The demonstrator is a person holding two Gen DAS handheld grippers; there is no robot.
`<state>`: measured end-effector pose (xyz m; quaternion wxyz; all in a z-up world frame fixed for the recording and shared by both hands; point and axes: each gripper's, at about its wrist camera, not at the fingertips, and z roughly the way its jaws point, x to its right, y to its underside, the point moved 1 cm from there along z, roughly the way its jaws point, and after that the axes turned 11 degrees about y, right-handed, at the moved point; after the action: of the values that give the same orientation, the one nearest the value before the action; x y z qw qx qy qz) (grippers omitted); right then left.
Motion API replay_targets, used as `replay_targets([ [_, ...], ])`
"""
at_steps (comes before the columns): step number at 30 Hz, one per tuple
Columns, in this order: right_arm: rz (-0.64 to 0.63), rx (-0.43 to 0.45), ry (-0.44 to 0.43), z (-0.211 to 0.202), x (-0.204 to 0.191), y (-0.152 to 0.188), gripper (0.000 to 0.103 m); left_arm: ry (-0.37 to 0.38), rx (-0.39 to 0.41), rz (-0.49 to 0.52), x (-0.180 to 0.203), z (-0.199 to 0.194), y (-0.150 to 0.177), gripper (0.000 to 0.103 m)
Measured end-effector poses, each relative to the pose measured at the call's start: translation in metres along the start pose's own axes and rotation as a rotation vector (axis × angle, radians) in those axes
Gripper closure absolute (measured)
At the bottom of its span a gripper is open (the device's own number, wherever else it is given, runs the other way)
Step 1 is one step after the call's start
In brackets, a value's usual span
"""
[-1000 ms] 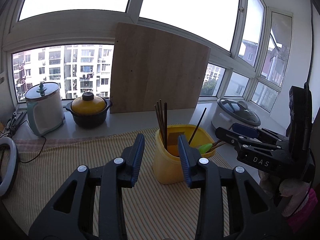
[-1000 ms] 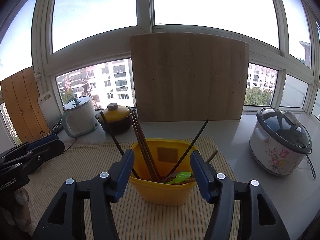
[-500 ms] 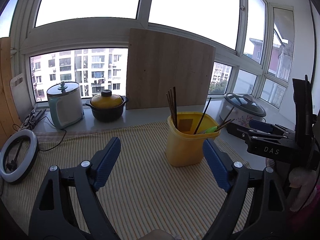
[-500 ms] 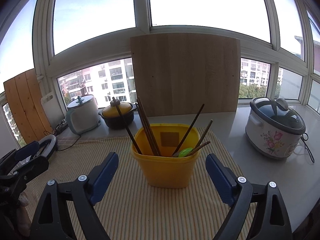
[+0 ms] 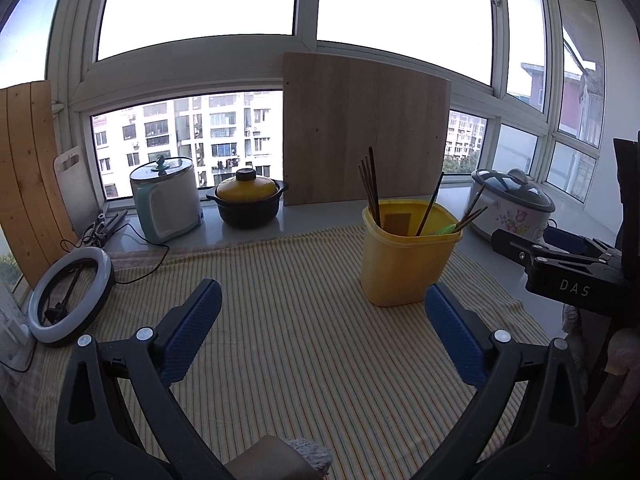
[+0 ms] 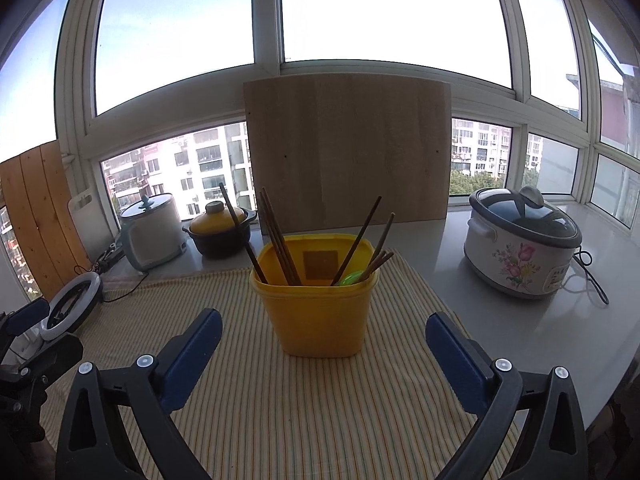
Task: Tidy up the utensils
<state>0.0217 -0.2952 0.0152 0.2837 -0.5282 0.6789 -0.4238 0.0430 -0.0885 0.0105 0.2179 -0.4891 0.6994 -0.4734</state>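
Note:
A yellow plastic container (image 5: 404, 268) (image 6: 320, 316) stands upright on the striped cloth (image 5: 300, 360). It holds several dark chopsticks (image 5: 370, 184) (image 6: 280, 240) and a green spoon (image 5: 442, 230) (image 6: 350, 279). My left gripper (image 5: 321, 287) is short of the container and to its left, jaws opening wide, nothing between them. My right gripper (image 6: 324, 316) faces the container straight on from a short way back, jaws opening too, pads well clear of its sides. Each gripper shows at the edge of the other's view.
A flowered rice cooker (image 6: 520, 252) sits on the counter at the right. On the sill at the back stand a black pot with a yellow lid (image 5: 248, 200), a teal-and-white cooker (image 5: 166, 200) and a leaning wooden board (image 5: 360, 132). A ring light (image 5: 70, 292) lies at the left.
Both grippers have drawn back from the yellow container, which now looks farther off. Both pairs of jaws have spread from narrow to wide. The container and utensils have stayed put.

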Motion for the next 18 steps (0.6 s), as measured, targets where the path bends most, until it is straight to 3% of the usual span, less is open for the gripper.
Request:
replay_targets([
  [18, -0.002, -0.001, 0.021, 0.0005, -0.0030, 0.0036, 0.000, -0.020, -0.009, -0.017, -0.0029, 0.0000, 0.0047, 0.000],
])
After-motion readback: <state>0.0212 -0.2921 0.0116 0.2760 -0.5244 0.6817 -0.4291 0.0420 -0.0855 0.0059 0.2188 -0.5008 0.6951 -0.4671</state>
